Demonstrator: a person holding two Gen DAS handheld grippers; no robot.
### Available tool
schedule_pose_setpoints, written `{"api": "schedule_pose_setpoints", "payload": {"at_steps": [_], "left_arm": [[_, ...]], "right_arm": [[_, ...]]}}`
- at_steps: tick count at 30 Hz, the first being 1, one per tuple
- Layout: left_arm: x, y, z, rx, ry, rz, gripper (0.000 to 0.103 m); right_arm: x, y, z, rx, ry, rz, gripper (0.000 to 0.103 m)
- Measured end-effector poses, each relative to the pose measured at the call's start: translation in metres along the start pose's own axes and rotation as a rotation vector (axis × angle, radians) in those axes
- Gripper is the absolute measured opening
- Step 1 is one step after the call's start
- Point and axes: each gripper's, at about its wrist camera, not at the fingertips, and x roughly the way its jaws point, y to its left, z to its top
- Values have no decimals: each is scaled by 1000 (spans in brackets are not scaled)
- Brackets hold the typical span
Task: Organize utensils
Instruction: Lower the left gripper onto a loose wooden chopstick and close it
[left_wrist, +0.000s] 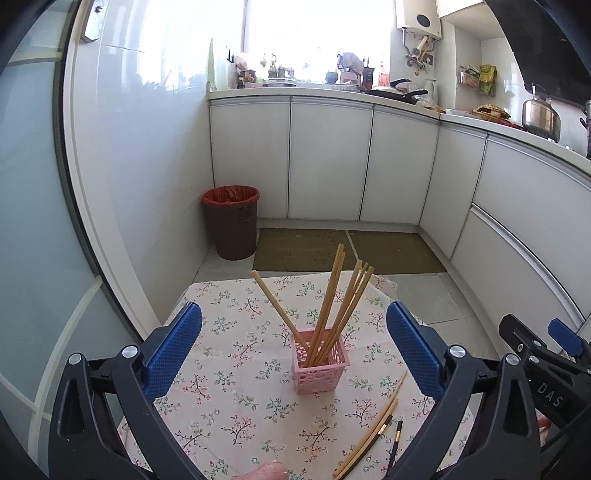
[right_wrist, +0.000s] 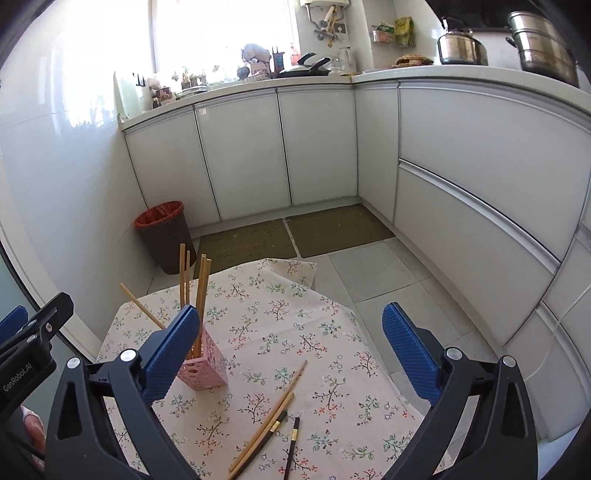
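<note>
A pink perforated holder (left_wrist: 320, 364) stands on the floral tablecloth (left_wrist: 236, 369) with several bamboo chopsticks (left_wrist: 332, 306) upright in it. It also shows in the right wrist view (right_wrist: 205, 369), partly behind the left finger. More chopsticks lie loose on the cloth: bamboo ones (left_wrist: 373, 432) (right_wrist: 269, 417) and two dark ones (left_wrist: 395, 443) (right_wrist: 292, 446). My left gripper (left_wrist: 293, 354) is open and empty, its fingers either side of the holder. My right gripper (right_wrist: 291, 354) is open and empty above the loose chopsticks.
A brown bin with a red liner (left_wrist: 231, 221) stands on the floor by the wall. White cabinets (left_wrist: 332, 158) run along the back and right. Mats (left_wrist: 347, 251) lie beyond the table's far edge (left_wrist: 295, 275). The right gripper's body (left_wrist: 546, 373) is close on the right.
</note>
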Motion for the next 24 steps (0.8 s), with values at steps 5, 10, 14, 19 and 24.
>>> {"api": "schedule_pose_setpoints", "payload": {"at_steps": [5, 10, 14, 19, 24], "left_arm": [[16, -19, -18, 60, 79, -38, 96], [44, -54, -45, 166, 223, -101, 96], [69, -79, -68, 218, 357, -193, 96], [102, -106, -95, 233, 539, -309, 96], [134, -130, -112, 221, 693, -406, 96]], "right_arm": [[10, -37, -30, 67, 94, -7, 96], [31, -83, -66, 154, 222, -57, 96], [43, -115, -87, 226, 281, -89, 96], [52, -140, -105, 258, 312, -129, 96], [66, -152, -118, 293, 394, -121, 96]]}}
